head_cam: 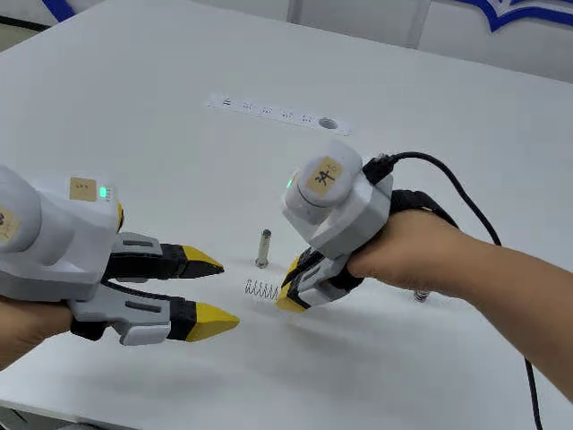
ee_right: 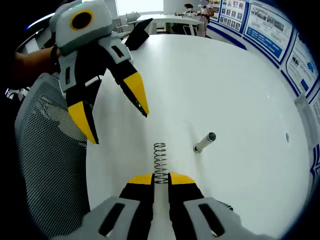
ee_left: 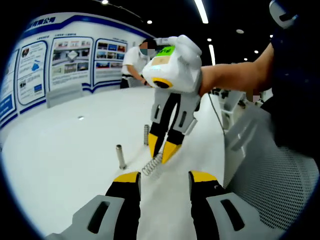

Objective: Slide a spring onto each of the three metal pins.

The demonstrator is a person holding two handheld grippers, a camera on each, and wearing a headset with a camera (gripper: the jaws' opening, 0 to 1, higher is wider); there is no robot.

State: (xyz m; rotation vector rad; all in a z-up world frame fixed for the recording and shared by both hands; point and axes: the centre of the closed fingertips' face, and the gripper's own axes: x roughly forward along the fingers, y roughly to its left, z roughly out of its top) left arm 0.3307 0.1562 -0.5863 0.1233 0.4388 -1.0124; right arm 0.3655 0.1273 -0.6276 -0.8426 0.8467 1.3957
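Observation:
A thin wire spring (head_cam: 261, 288) lies flat on the white table (head_cam: 161, 134), with my right gripper (head_cam: 292, 301) shut on its near end. In the right gripper view the spring (ee_right: 159, 159) runs straight out from between the yellow tips of the right gripper (ee_right: 161, 179). A bare upright metal pin (head_cam: 263, 248) stands just beyond the spring, and it shows as a pin (ee_right: 204, 142) to the spring's right. My left gripper (head_cam: 216, 290) hovers open to the left, pointing at the spring (ee_left: 151, 165). Two pins (ee_left: 120, 156) (ee_left: 146, 135) show in the left gripper view.
A small metal piece (head_cam: 421, 294) sits on the table behind the right wrist, partly hidden. A white strip with sockets (head_cam: 277, 112) lies at the back. A black cable (head_cam: 448, 175) trails from the right gripper. A mesh chair (ee_right: 50, 165) stands beside the table.

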